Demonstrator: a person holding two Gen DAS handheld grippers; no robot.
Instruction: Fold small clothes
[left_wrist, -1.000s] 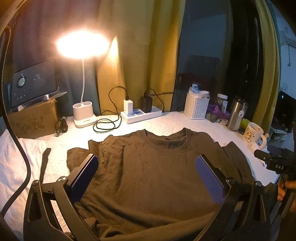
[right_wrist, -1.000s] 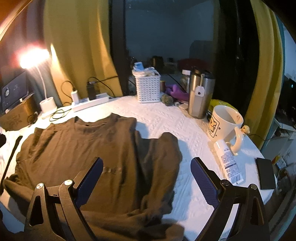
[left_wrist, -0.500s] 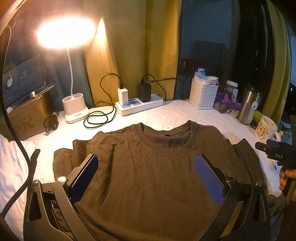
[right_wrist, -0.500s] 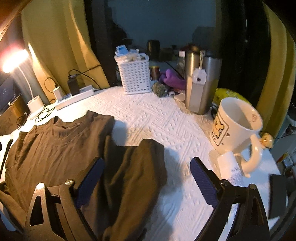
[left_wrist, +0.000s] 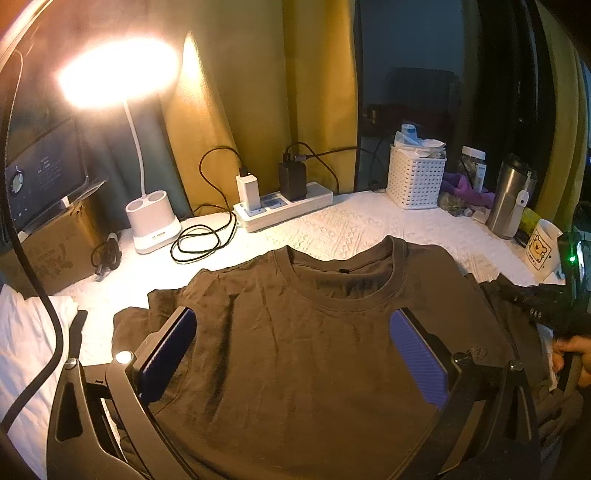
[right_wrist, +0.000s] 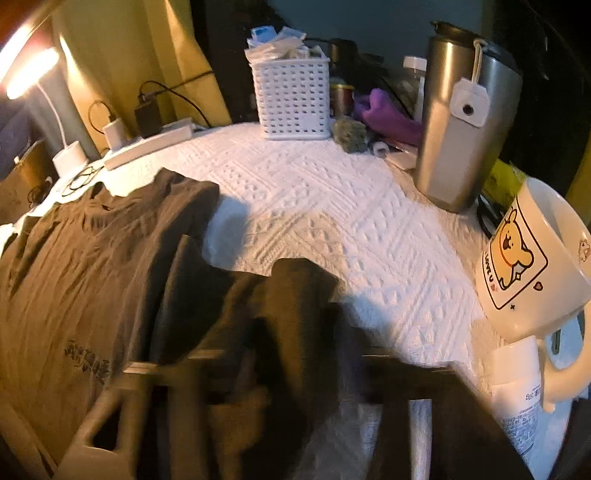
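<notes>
- Left wrist view: the brown T-shirt (left_wrist: 314, 343) lies front-up and spread flat on the white-covered worktop (left_wrist: 354, 225), collar toward the power strip (left_wrist: 284, 206); no fold shows in the body yet.
- Left gripper (left_wrist: 291, 350) hovers above the chest with its blue pads wide apart and nothing between them.
- Right wrist view is blurred low down: the right gripper (right_wrist: 295, 369) has just been closing and now reads as together, at the bunched right sleeve (right_wrist: 291, 295); it looks clamped on that cloth, though the blur leaves the bite itself unclear.
- Judged progress: barely begun. First sleeve pinch is probably in hand.
- Left to do: carry that sleeve inward, fold the other sleeve, then double the body.
- Mug (right_wrist: 528, 258) and steel tumbler (right_wrist: 461, 122) stand near the sleeve.
</notes>
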